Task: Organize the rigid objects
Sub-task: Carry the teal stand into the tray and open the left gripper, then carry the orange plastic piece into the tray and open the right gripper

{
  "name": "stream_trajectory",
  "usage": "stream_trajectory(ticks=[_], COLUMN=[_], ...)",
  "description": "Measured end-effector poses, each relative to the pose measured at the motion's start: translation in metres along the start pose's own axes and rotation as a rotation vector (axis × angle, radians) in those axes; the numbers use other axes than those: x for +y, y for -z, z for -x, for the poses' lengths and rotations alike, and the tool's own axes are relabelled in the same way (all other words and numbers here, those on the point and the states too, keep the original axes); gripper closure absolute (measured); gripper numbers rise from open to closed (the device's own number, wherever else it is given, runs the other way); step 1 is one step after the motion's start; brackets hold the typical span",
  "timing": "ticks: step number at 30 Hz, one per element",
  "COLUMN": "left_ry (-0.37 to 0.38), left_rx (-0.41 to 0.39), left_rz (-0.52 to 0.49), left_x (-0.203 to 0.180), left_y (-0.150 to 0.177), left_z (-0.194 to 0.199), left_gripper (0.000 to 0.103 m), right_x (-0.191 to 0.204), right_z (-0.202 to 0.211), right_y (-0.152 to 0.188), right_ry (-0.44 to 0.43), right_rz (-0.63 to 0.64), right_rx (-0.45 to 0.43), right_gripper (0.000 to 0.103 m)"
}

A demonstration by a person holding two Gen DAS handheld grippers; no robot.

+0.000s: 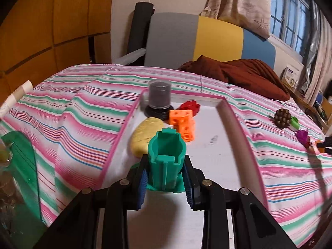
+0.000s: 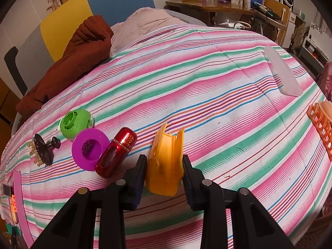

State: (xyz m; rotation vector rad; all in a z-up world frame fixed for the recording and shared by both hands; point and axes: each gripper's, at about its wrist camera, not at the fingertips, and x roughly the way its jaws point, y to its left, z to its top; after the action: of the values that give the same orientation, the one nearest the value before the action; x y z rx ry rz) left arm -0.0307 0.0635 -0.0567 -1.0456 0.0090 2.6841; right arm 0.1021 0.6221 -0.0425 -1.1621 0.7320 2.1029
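A teal plastic holder (image 1: 167, 161), hollow and open-topped with a flared base, stands upright between the left jaws, over the white tray (image 1: 209, 145) with its pink rim. Just ahead of those jaws lies a yellow oval stone (image 1: 143, 136), then orange linked cubes (image 1: 182, 123), a red block (image 1: 191, 105) and a grey capped jar (image 1: 159, 96). Between the right jaws sits an orange-yellow plastic clip (image 2: 166, 161), tilted. To their left lie a red glossy bottle (image 2: 116, 152), a purple disc (image 2: 90, 148), a green cap (image 2: 75, 123) and a dark brown knobbed piece (image 2: 44, 148).
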Motion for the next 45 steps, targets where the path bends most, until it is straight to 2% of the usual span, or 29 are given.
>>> stream_trajectory(ticks=[5, 6, 7, 9, 11, 13, 16, 21, 29, 37, 45], left_ry=[-0.069, -0.090, -0.102, -0.108, -0.112, -0.134, -0.137, -0.121, -0.085, -0.050, -0.026], left_rx=[0.007, 0.008, 0.008, -0.007, -0.031, -0.068, -0.121, -0.163, -0.182, -0.165, -0.147], left_rz=[-0.013, -0.006, 0.003, 0.032, 0.046, 0.055, 0.082, 0.078, 0.044, 0.024, 0.044], left_x=[0.008, 0.011, 0.013, 0.017, 0.018, 0.018, 0.017, 0.009, -0.005, -0.008, 0.000], left_y=[0.003, 0.003, 0.004, 0.006, 0.008, 0.009, 0.013, 0.015, 0.017, 0.021, 0.026], left_z=[-0.005, -0.006, -0.006, -0.004, 0.002, 0.009, 0.021, 0.032, 0.042, 0.045, 0.045], left_gripper=[0.072, 0.068, 0.055, 0.042, 0.035, 0.023, 0.010, 0.003, 0.001, 0.001, 0.001], right_x=[-0.003, -0.003, -0.003, -0.002, -0.002, -0.001, 0.000, 0.007, 0.028, 0.084, 0.168], right_z=[0.004, 0.005, 0.006, 0.009, 0.012, 0.013, 0.015, 0.017, 0.023, 0.030, 0.038], right_y=[-0.001, -0.001, -0.001, -0.002, -0.002, -0.003, -0.003, -0.002, 0.004, 0.032, 0.092], right_ry=[-0.006, -0.008, -0.009, -0.014, -0.023, -0.027, -0.035, -0.040, -0.063, -0.098, -0.203], right_rz=[-0.016, -0.016, -0.016, -0.017, -0.018, -0.016, -0.009, 0.022, 0.120, 0.347, 0.559], right_rx=[-0.019, -0.025, -0.030, -0.045, -0.054, -0.062, -0.070, -0.075, -0.098, -0.094, -0.040], right_gripper=[0.070, 0.070, 0.070, 0.070, 0.070, 0.070, 0.070, 0.070, 0.070, 0.070, 0.070])
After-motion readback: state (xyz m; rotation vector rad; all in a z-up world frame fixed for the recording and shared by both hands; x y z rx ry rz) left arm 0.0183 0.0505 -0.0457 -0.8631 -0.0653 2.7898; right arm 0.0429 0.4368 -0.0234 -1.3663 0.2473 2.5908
